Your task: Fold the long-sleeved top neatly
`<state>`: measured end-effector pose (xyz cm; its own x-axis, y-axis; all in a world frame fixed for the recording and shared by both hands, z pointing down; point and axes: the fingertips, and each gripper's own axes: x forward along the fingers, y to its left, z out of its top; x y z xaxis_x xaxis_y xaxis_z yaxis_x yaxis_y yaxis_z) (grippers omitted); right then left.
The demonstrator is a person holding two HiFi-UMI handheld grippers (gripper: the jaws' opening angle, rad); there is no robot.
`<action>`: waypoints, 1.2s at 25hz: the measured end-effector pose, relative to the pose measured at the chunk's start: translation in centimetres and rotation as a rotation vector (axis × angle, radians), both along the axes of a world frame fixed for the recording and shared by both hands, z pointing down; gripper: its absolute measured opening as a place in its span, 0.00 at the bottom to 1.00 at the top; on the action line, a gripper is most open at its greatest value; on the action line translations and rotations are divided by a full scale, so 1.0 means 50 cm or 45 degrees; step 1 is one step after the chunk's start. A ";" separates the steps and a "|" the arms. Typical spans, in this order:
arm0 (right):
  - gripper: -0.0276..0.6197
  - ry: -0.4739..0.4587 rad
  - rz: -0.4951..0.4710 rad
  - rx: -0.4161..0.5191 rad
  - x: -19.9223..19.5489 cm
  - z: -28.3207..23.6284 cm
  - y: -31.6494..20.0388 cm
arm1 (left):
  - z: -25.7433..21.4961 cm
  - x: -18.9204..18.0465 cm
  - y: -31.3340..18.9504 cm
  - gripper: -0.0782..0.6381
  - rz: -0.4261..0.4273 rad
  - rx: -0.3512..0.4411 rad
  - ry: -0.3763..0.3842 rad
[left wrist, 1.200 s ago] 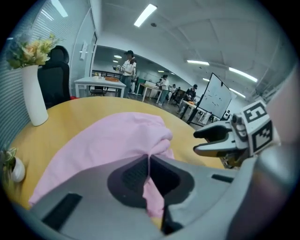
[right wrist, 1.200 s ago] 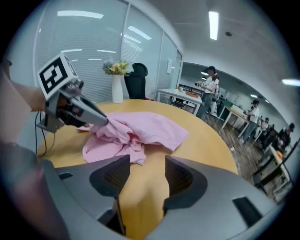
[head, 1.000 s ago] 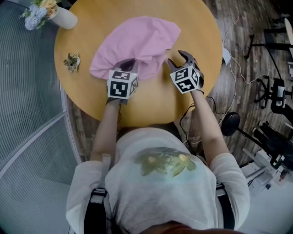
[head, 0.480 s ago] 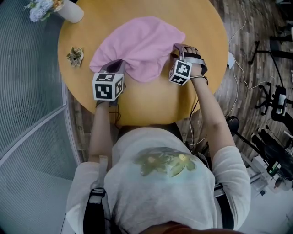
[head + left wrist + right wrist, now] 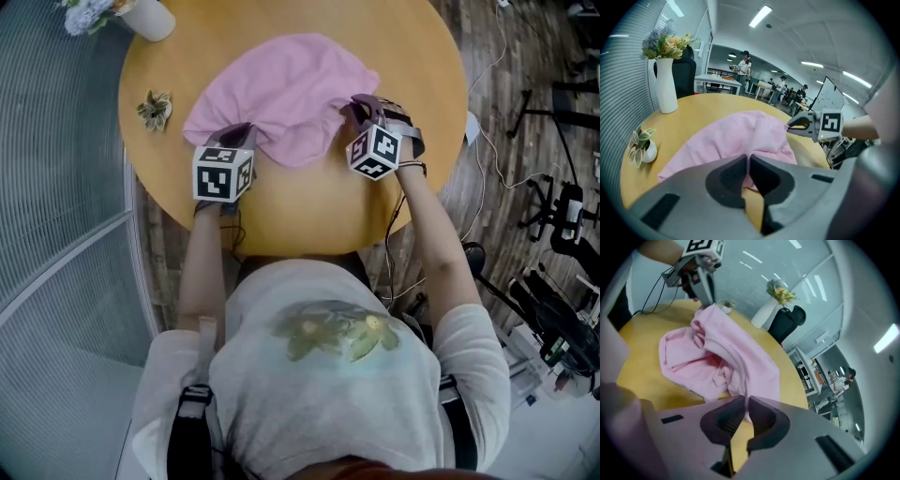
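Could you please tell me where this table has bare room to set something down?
Bare wood lies along the table's near edge, between the top and the person, and at the far right beyond the top. The left side is crowded by the vase and plant.

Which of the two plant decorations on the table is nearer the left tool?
The small leafy plant in the round white pot, just left of the pink fabric top. The tall white vase of flowers stands farther off at the far edge.
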<state>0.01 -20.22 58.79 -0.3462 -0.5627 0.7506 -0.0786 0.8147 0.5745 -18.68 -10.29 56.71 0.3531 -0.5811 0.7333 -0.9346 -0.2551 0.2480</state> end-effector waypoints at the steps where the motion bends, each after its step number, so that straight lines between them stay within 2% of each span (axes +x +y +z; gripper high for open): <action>1: 0.11 -0.040 0.018 -0.001 -0.002 -0.014 0.001 | -0.001 0.005 0.008 0.13 0.025 -0.007 -0.011; 2: 0.11 -0.068 0.030 0.001 -0.002 -0.026 0.004 | -0.004 0.012 0.017 0.15 0.047 -0.013 -0.021; 4: 0.11 -0.095 0.042 0.008 -0.001 -0.042 0.009 | -0.017 0.037 0.039 0.28 0.079 -0.018 -0.032; 8: 0.11 -0.135 0.072 0.006 -0.002 -0.056 0.013 | -0.011 0.106 0.079 0.36 0.107 -0.032 -0.041; 12: 0.11 -0.163 0.100 0.008 -0.005 -0.067 0.016 | 0.047 0.140 0.069 0.36 -0.038 -0.064 -0.087; 15: 0.11 -0.186 0.117 0.008 -0.007 -0.079 0.020 | 0.076 0.134 0.038 0.36 -0.157 -0.026 -0.197; 17: 0.11 -0.210 0.138 0.002 -0.005 -0.087 0.022 | 0.095 0.127 0.023 0.36 -0.186 -0.020 -0.251; 19: 0.11 -0.231 0.166 -0.002 0.001 -0.096 0.022 | 0.110 0.118 0.019 0.34 -0.179 -0.052 -0.259; 21: 0.10 -0.246 0.198 0.005 0.009 -0.106 0.018 | 0.112 0.095 0.023 0.22 -0.183 -0.080 -0.250; 23: 0.10 -0.260 0.230 0.018 0.018 -0.116 0.012 | 0.099 0.064 0.026 0.18 -0.202 -0.076 -0.223; 26: 0.10 -0.304 0.274 0.030 0.027 -0.134 0.007 | 0.059 0.014 0.030 0.16 -0.239 -0.039 -0.188; 30: 0.10 -0.414 0.342 0.011 0.033 -0.169 0.006 | -0.008 -0.052 0.021 0.16 -0.300 0.069 -0.222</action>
<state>1.68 -19.93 50.32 -0.4040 -0.6714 0.6213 -0.4660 0.7355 0.4918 -21.29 -9.26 56.32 0.0757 -0.6721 0.7366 -0.9969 -0.0349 0.0706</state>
